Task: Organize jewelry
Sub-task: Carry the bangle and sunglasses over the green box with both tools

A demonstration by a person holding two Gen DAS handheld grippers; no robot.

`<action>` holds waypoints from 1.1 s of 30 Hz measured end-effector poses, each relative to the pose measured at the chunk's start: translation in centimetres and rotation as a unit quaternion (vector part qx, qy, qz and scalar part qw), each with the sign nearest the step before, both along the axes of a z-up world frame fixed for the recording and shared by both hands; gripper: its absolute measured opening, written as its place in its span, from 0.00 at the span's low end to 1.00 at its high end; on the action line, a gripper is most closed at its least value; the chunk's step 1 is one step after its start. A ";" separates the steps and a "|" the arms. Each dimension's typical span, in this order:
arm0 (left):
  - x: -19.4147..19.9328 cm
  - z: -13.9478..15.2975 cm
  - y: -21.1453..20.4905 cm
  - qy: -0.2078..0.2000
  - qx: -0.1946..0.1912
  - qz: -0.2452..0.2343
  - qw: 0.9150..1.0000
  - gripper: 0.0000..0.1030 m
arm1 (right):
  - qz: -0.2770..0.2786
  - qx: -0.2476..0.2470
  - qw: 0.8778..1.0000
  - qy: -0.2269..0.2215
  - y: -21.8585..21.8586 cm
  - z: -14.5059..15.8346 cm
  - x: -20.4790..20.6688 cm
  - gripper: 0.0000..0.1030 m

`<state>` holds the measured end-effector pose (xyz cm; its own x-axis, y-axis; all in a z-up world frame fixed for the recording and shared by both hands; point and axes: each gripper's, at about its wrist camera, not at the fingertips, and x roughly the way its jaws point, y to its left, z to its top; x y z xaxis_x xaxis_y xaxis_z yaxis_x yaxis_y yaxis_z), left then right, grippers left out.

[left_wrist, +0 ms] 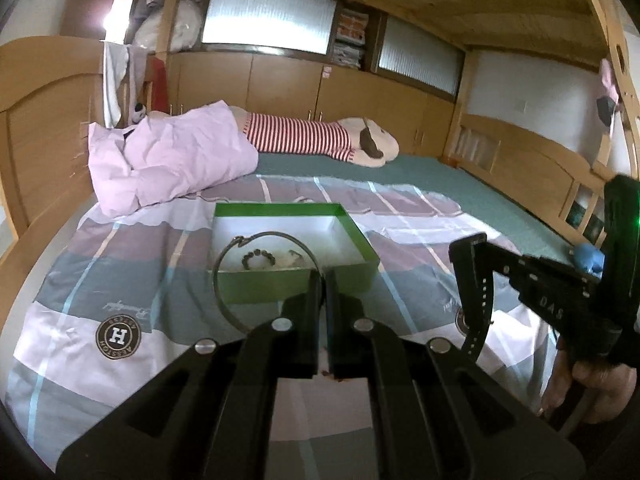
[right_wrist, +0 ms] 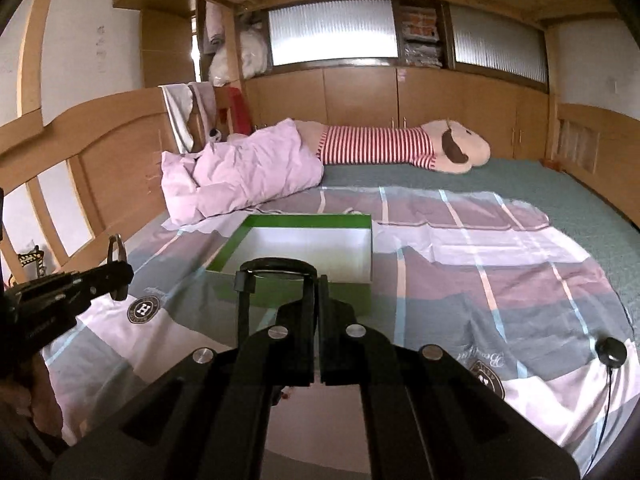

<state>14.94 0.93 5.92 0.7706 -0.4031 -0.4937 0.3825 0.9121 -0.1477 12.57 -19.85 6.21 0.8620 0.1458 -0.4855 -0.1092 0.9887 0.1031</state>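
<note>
An open green box with a white inside lies on the bed cover; it also shows in the right wrist view. A dark bead bracelet and a pale piece lie in it. My left gripper is shut on a thin metal bangle and holds it just in front of the box. My right gripper is shut on a black watch whose strap hangs down, to the right of the box.
A pink pillow and a long striped plush toy lie behind the box. A wooden headboard stands at the left. A small black disc with a cable lies on the cover at the right.
</note>
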 end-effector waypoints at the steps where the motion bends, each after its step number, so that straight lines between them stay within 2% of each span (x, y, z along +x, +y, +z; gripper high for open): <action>1: 0.2 -0.3 -0.4 0.003 0.004 0.003 1.000 0.03 | -0.002 0.004 1.000 0.005 -0.3 -0.1 0.1 0.02; 17: 1.7 -1.6 -1.1 0.022 0.017 0.011 1.000 0.03 | 0.001 0.002 1.000 0.009 0.0 -0.3 0.6 0.02; 33: 1.7 -1.6 -0.6 0.021 0.016 0.012 1.000 0.03 | 0.004 -0.001 1.000 0.014 0.5 -0.5 0.7 0.02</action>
